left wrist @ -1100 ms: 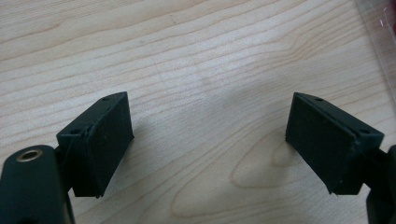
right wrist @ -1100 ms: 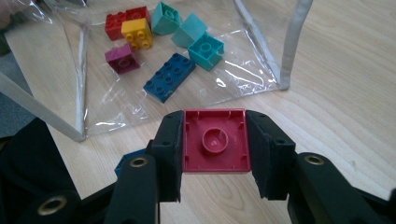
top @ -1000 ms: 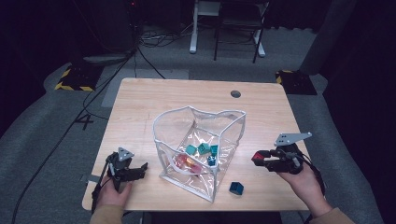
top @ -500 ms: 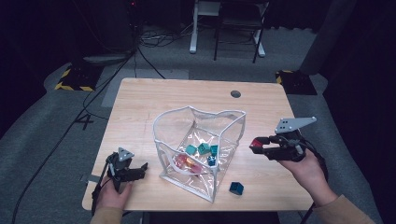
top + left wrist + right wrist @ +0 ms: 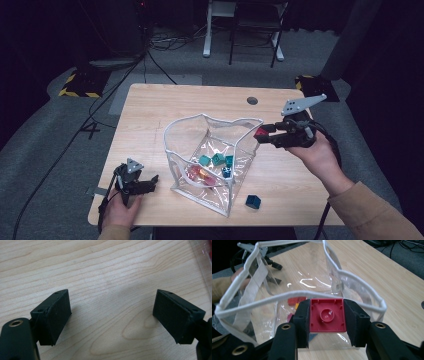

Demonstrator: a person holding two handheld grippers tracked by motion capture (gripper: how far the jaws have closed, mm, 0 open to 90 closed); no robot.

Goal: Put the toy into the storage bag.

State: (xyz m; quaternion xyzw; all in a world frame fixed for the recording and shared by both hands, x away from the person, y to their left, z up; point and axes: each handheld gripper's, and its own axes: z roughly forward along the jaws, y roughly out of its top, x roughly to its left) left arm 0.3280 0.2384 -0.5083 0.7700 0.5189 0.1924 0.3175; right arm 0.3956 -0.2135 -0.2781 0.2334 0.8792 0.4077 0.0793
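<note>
The right hand-held gripper (image 5: 264,135) is seen in the high view at the right side of the tabletop (image 5: 165,107), raised above the surface and pointed toward the clear plastic bag (image 5: 212,157). A red block (image 5: 260,133) is clamped between its jaws. In the right gripper view the red block (image 5: 326,319) is gripped on two opposite sides by the black pads (image 5: 302,322), with its hollow underside and round central stud turned toward the camera. The block is held just outside the bag's white-trimmed rim (image 5: 294,296), at about rim height, on the side nearest the right hand (image 5: 315,155).

The bag stands open at the middle of the tabletop. Several small blocks lie on its floor: teal blocks (image 5: 217,160) toward the far side and red and yellow pieces (image 5: 200,175) nearer the front wall. A dark blue block (image 5: 253,201) rests on the tabletop outside the bag, just beside its front right corner.

The left hand-held gripper (image 5: 150,184) is held low at the front left corner of the tabletop, well apart from the bag. In the left gripper view its jaws are spread wide, and bare wood is seen between the pads (image 5: 56,315); nothing is grasped.
</note>
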